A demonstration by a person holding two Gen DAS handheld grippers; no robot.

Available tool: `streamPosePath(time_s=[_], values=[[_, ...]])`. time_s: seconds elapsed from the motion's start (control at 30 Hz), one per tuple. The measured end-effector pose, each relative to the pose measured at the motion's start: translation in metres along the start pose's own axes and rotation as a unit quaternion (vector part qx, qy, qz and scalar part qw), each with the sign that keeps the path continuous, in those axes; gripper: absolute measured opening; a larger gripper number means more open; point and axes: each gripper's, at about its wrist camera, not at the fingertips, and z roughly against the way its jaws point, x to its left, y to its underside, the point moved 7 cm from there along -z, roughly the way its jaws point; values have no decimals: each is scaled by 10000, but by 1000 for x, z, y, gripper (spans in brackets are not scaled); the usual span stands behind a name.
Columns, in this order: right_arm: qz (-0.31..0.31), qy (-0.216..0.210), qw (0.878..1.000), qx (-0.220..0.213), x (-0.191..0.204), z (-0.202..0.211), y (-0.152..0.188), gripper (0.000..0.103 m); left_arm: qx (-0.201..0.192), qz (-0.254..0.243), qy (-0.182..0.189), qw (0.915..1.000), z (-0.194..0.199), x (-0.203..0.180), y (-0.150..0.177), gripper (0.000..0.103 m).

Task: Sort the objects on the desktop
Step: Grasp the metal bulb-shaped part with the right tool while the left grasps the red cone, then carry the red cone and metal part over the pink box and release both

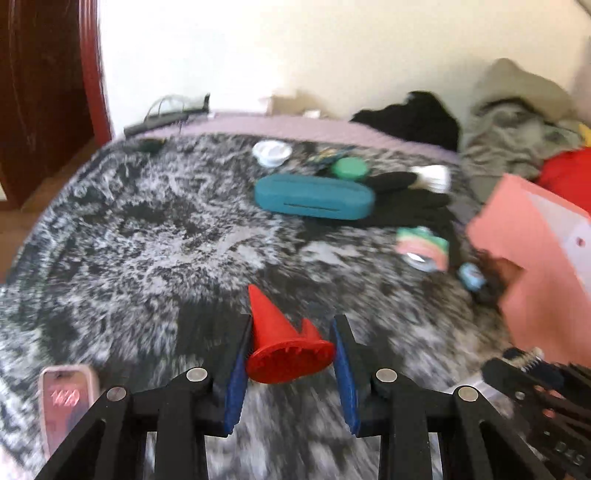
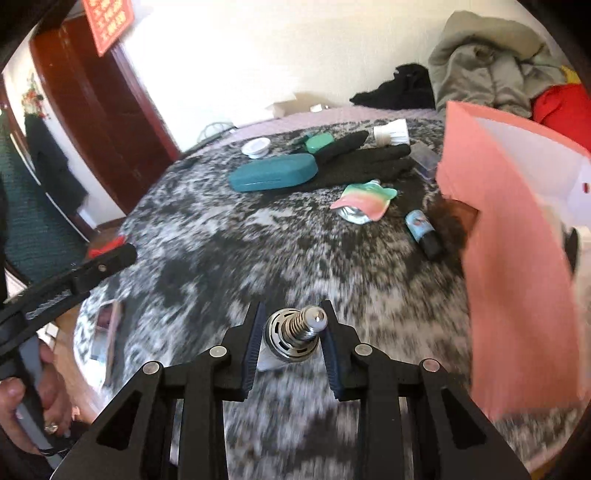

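i see the grey mottled blanket (image 2: 229, 258) carrying a pink paper bag (image 2: 517, 277) at its right edge. my left gripper (image 1: 291, 350) pinches a red cone (image 1: 280, 339); my right gripper (image 2: 291, 332) pinches a screw-base bulb (image 2: 295, 332) above the near edge.

We read this as a home bedroom: mottled grey plush blanket (image 2: 229, 236) over a bed, heaped clothing (image 2: 484, 62) against the wall, dark red wooden door (image 2: 107, 114) bearing a red paper sign (image 2: 109, 20).
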Motion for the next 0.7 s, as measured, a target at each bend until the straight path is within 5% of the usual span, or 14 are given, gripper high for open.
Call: streamPosePath(time_s=[0.33,0.7], values=[[277,27,9977,-619,17,120,35,32,-315,-405,200,9985,94,-49,29,35],[215,390,9898,-1350,-25,229,52,32,-542,-1345,843,9858,139,-167,36,35]])
